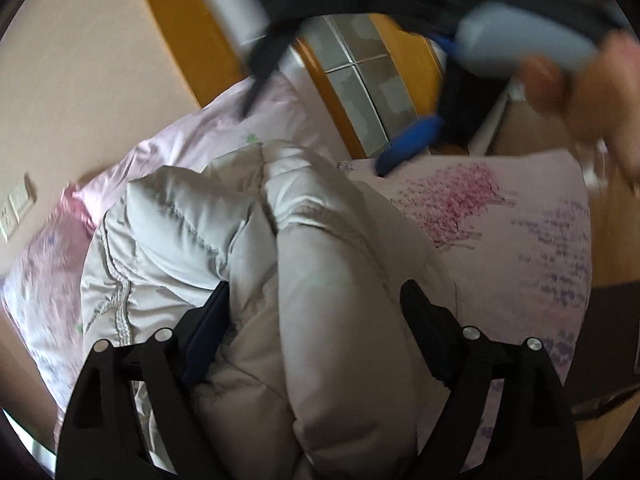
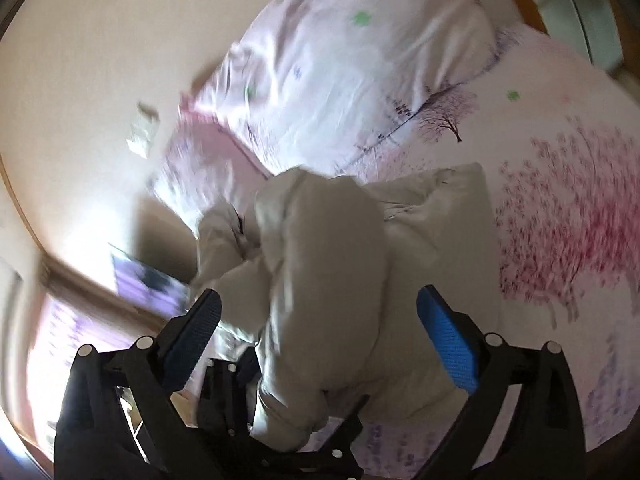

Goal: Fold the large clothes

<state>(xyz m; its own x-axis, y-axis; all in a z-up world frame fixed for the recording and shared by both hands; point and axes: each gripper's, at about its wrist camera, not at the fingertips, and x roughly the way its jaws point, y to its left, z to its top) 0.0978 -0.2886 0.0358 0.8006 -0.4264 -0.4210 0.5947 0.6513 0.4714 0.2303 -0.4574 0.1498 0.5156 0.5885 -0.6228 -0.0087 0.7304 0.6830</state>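
Both tongs were spread wide, nothing clamped. Left tongs [image 1: 316,300]: puffy grey padded jacket [image 1: 248,240] bunched on the bed, a thick fold of it running up between the two fingers; pads looked clear of the fabric, though the left pad sat close against it. Right tongs [image 2: 320,312]: same jacket [image 2: 320,248] heaped between and ahead of the fingers, blue pads [image 2: 448,344] standing off on either side. Floral pink bedsheet [image 2: 560,200] lay right of and beyond the jacket; pillow [image 2: 360,60] further ahead. Both views motion-blurred.
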